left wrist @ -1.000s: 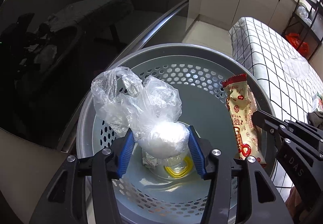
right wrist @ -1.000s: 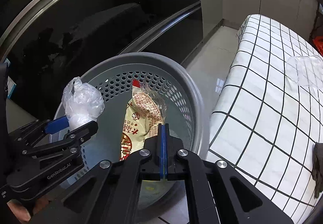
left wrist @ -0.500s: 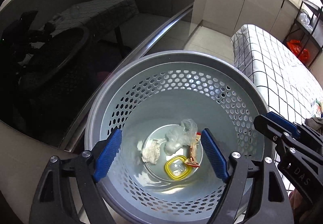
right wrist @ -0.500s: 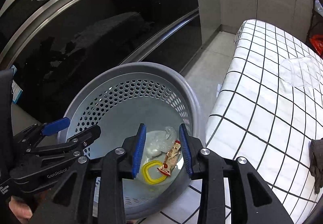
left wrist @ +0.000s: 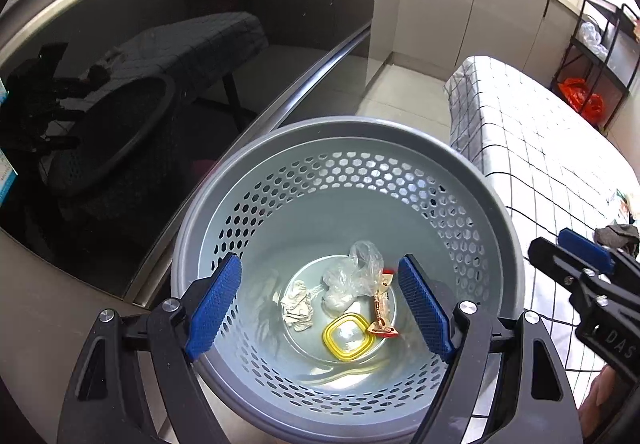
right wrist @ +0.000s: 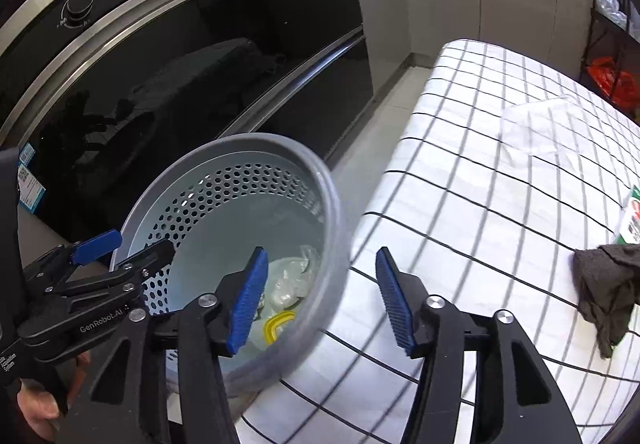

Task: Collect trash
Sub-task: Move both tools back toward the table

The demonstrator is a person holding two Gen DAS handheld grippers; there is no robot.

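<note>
A grey perforated bin (left wrist: 472, 180) (right wrist: 332, 196) stands on the floor beside the checked table. At its bottom lie a clear plastic bag (left wrist: 352, 276) (right wrist: 290, 280), a snack wrapper (left wrist: 383, 308), a crumpled tissue (left wrist: 298, 304) and a yellow-rimmed lid (left wrist: 348, 336) (right wrist: 278, 326). My left gripper (left wrist: 320, 308) hangs open above the bin with nothing between its blue pads. My right gripper (right wrist: 320, 300) straddles the bin's right rim, its jaws opening and empty.
A black glass oven front (right wrist: 200, 76) stands behind the bin. The checked tablecloth (right wrist: 480, 224) carries a clear plastic sheet (right wrist: 536, 128), a dark cloth (right wrist: 604, 284) and a green-and-red packet (right wrist: 632, 216). A shelf rack holds an orange bag (left wrist: 580, 100).
Both grippers let go: the plastic bag and the snack wrapper dropped to the bin's bottom. Both have opened and risen; the right one has shifted right toward the table.
</note>
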